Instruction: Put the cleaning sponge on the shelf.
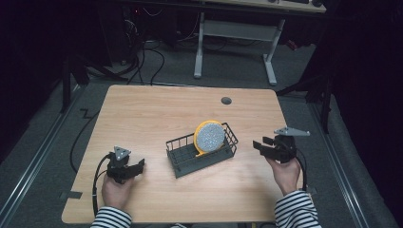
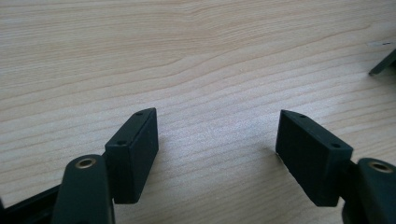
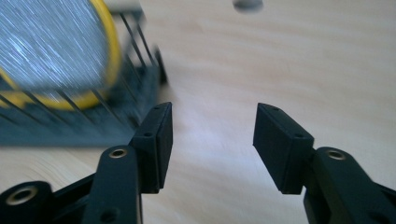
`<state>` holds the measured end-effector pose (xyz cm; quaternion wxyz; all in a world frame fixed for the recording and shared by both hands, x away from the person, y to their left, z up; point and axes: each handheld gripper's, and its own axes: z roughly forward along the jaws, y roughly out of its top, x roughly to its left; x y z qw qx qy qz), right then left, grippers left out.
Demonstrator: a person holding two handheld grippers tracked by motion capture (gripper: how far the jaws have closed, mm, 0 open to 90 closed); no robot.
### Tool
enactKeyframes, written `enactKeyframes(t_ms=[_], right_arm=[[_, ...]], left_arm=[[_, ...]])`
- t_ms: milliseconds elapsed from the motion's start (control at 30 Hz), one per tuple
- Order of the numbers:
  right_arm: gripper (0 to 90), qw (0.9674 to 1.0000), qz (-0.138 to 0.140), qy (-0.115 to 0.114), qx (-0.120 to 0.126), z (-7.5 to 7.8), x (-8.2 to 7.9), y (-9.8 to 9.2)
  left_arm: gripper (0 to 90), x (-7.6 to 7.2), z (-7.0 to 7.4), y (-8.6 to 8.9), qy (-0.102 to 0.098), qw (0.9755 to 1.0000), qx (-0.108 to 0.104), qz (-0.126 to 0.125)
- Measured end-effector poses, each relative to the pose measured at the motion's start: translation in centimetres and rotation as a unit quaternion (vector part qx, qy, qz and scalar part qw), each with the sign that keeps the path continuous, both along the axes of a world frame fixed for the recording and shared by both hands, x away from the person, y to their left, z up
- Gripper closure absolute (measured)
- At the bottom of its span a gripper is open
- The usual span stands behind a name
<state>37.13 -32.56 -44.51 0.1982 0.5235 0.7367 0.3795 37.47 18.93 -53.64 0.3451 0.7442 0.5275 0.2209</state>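
Note:
A round plate (image 1: 209,137) with a yellow rim and a speckled grey face stands on edge in a dark wire rack (image 1: 183,164) at the table's middle. In the right gripper view the plate (image 3: 51,46) and rack (image 3: 70,126) are blurred at upper left. My right gripper (image 1: 263,146) is to the right of the rack, apart from it, open with bare wood between its jaws (image 3: 210,140). To the left of the rack, near the table's front edge, my left gripper (image 1: 138,166) rests open over bare table (image 2: 217,144).
The wooden table (image 1: 157,114) has a round cable hole (image 1: 226,100) at its far side. A dark corner of the rack (image 2: 384,64) shows at the right edge of the left gripper view. Beyond the table stand a white desk frame (image 1: 235,42) and cables on the floor.

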Motion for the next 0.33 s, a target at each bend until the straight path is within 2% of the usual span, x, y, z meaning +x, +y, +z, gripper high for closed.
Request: enactKeyframes(t_ms=[200, 233, 267, 333], right_arm=[[40.2, 0.9979, -0.051, 0.024, -0.033, -7.0, -1.7, -1.1], [38.9, 0.9974, -0.055, 0.026, -0.039, -7.7, -1.7, -1.2], [37.9, 0.9970, -0.057, 0.012, -0.050, -8.5, -1.9, -1.2], [37.0, 0.9954, -0.065, 0.012, -0.069, -8.5, -2.1, -1.0]], left_arm=[[30.4, 0.0, 0.0, 0.0, 0.001, 1.0000, 0.001, -0.001], [30.4, 0.0, 0.0, 0.0, 0.000, 1.0000, 0.001, -0.001], [30.5, 0.0, 0.0, -0.1, 0.000, 1.0000, 0.002, 0.000], [30.5, 0.0, 0.0, -0.1, -0.001, 1.0000, 0.003, 0.000]])
